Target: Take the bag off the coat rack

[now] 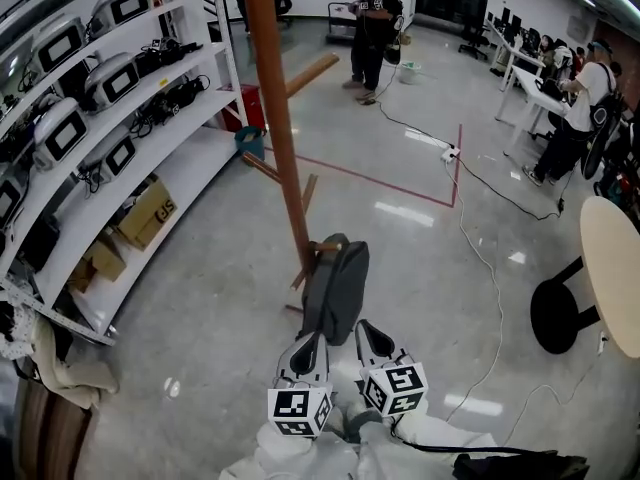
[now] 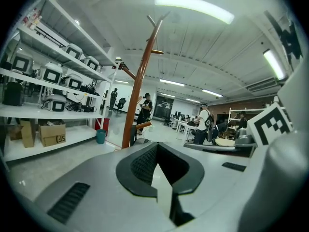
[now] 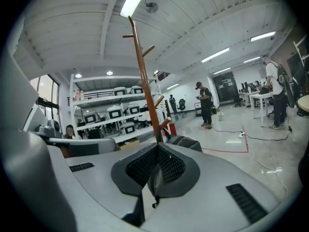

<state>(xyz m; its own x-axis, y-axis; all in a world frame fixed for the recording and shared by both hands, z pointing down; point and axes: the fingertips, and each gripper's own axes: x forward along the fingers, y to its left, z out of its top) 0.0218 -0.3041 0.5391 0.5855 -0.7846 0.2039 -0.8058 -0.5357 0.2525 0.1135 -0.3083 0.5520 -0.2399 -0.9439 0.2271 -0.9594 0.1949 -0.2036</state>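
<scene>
Looking down, I have the left gripper (image 1: 312, 340) and the right gripper (image 1: 365, 328) side by side at the bottom centre of the frame, both pointing up the picture at the bag (image 1: 335, 286). The bag is dark grey and hangs at the frame's centre from a short peg (image 1: 325, 247) low on the rack (image 1: 275, 118), a brown pole that runs from the top edge down to the middle. The bag's lower end sits just above my two tips; the left tip looks to touch it, but I cannot be sure of contact.

In the left gripper view my jaws are closed tip to tip with nothing between them, and the rack stands left of centre beyond them. In the right gripper view my jaws likewise meet at the tip. A thin dark strand dangles in the slit near their base, and I cannot tell what it is. The bag shows just past that tip, a little right of centre, at the pole's foot.

In the head view, white shelves (image 1: 170, 158) with boxes (image 1: 145, 213) fill the left. A red line (image 1: 380, 180) on the floor crosses the middle, a person (image 1: 375, 28) stands at top centre, and a round table (image 1: 612, 268) edges in at the right.
</scene>
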